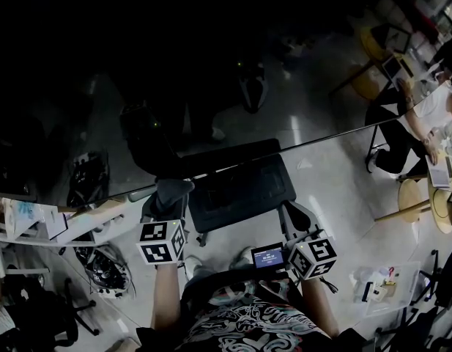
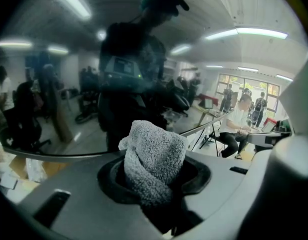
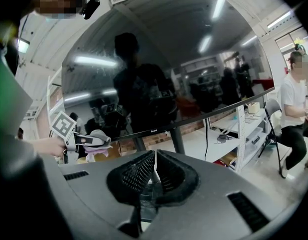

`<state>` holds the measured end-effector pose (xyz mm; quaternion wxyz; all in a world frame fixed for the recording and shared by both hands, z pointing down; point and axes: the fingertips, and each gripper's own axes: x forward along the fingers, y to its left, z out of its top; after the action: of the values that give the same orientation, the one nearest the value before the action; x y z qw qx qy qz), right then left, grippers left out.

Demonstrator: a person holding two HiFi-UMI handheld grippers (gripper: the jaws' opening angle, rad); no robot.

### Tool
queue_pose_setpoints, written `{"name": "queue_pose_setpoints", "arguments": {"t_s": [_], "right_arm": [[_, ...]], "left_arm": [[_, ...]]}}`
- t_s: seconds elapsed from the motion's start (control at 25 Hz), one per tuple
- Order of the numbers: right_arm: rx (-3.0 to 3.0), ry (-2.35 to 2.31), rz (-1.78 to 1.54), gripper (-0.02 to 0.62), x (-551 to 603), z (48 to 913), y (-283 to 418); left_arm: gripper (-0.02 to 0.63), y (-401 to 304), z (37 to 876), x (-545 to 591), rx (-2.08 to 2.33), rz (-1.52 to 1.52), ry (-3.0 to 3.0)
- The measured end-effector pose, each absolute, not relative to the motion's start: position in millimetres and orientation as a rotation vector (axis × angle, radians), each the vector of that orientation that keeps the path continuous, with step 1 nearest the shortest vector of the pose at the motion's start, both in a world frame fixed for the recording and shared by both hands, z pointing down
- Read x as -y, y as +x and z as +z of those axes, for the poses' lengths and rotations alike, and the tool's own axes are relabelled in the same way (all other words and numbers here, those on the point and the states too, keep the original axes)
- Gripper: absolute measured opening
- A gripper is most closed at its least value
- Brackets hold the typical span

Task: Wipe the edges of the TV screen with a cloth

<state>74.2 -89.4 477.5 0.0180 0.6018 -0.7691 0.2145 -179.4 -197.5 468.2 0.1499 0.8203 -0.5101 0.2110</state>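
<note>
The TV screen (image 1: 211, 64) is dark and glossy, and mirrors the room. Its lower edge (image 1: 321, 139) runs slantwise across the head view. My left gripper (image 1: 167, 201) is shut on a grey terry cloth (image 1: 171, 191), which sits against that lower edge near its left end. In the left gripper view the cloth (image 2: 154, 156) bulges up from between the jaws of the left gripper (image 2: 154, 176), just below the bezel (image 2: 206, 127). My right gripper (image 1: 294, 223) hangs lower and to the right, apart from the screen. Its jaws are together on nothing (image 3: 155, 170). The right gripper view also shows the left gripper (image 3: 84, 140) with the cloth (image 3: 98, 135).
The TV stand's leg (image 3: 176, 140) drops below the bezel. A white shelf unit (image 3: 246, 134) stands right of it. A person (image 1: 431, 123) sits at a table to the right, near round stools (image 1: 413, 196). A cluttered shelf (image 1: 35, 222) is at the left.
</note>
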Motion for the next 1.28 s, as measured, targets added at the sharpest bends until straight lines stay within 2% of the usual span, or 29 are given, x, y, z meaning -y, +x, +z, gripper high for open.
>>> {"name": "queue_pose_setpoints", "arguments": {"t_s": [0.76,1.28], "right_arm": [[2.368,1.91,0.667,0.035,83,474,76],[2.365,1.95,0.689,0.035,76,474,85]], "left_arm": [[0.163,-159,466,196,1.375,0.579,2.407],[0.163,-147,464,196,1.27,0.383,2.354]]}}
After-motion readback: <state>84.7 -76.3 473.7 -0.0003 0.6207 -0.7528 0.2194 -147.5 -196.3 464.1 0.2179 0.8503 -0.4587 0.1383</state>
